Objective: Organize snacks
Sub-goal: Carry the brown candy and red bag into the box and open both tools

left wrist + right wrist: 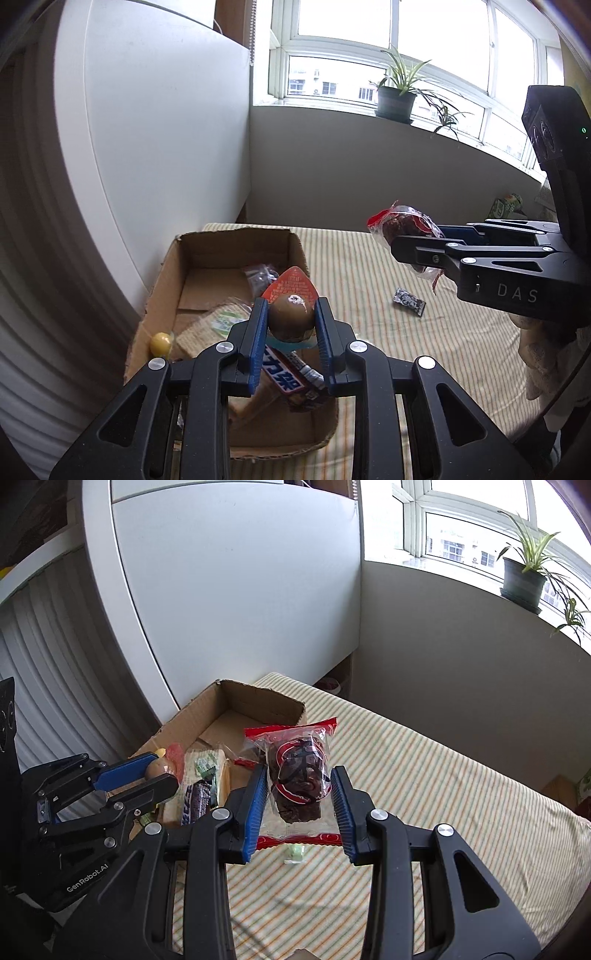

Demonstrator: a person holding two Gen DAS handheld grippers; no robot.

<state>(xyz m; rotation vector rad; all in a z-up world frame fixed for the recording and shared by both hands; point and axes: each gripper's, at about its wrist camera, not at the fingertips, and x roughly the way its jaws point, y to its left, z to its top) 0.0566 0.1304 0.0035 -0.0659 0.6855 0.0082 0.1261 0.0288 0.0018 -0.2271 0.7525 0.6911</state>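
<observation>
My left gripper (291, 317) is shut on a brown egg in a clear-and-orange packet (290, 320), held above the open cardboard box (236, 240). In the right wrist view the same gripper (155, 771) shows at the left with the egg packet (157, 768). My right gripper (300, 788) is shut on a clear red-edged packet of dark cake (297, 779), hanging over the striped cloth beside the box (258, 701). From the left wrist view the right gripper (413, 243) and cake packet (402, 221) hover at the right. The box holds a chocolate bar (291, 380), a cracker pack (210, 328) and a yellow ball (160, 343).
A small black sachet (408, 302) lies on the striped cloth (424, 350), and a pale green sweet (293, 854) lies under my right gripper. A white cabinet (155, 147) stands behind the box. Potted plants (397, 96) sit on the window sill.
</observation>
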